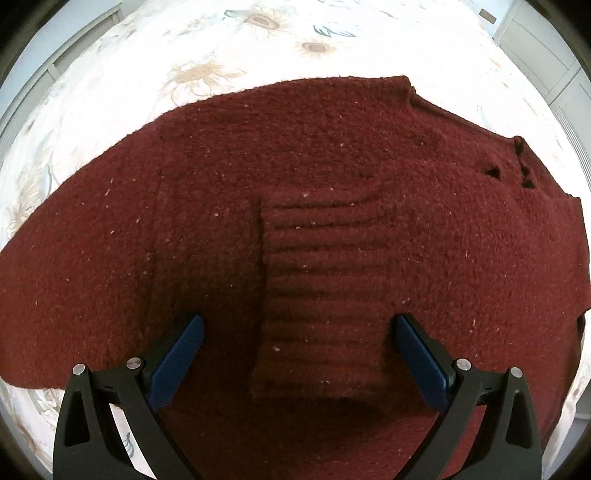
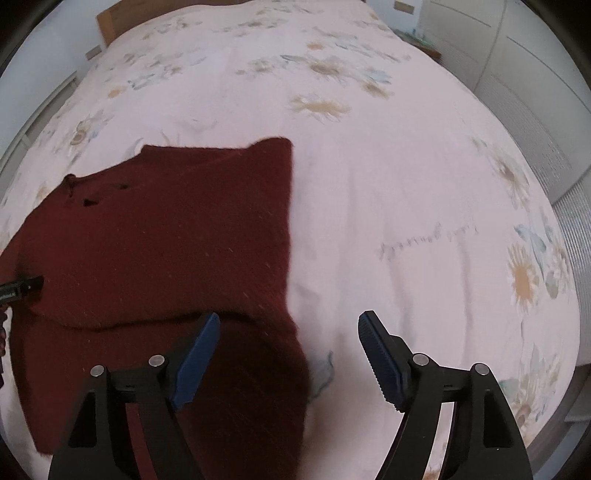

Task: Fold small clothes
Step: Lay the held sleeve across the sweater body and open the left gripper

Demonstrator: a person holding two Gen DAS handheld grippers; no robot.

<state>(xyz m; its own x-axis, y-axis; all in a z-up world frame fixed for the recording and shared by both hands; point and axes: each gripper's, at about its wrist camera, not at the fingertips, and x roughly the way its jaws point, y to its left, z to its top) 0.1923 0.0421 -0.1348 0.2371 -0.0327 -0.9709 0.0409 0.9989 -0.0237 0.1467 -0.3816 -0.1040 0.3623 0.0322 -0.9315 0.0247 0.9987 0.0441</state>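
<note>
A dark red knitted sweater (image 1: 258, 166) lies flat on the flowered bedspread (image 1: 229, 44) and fills most of the left wrist view. Its ribbed cuff (image 1: 321, 288) is folded over onto the body. My left gripper (image 1: 298, 320) hangs open above that cuff, a blue pad on either side and neither pressing it. In the right wrist view the sweater (image 2: 166, 236) lies on the left, its neck opening (image 2: 92, 195) toward the far left. My right gripper (image 2: 289, 318) is open over the sweater's right edge, with nothing held. A piece of the left gripper (image 2: 22, 286) shows at the left border.
The bedspread (image 2: 406, 203) stretches bare to the right of the sweater. A wooden headboard (image 2: 114, 18) stands at the far end. White wardrobe doors (image 2: 524, 74) run along the right side, past the bed's edge.
</note>
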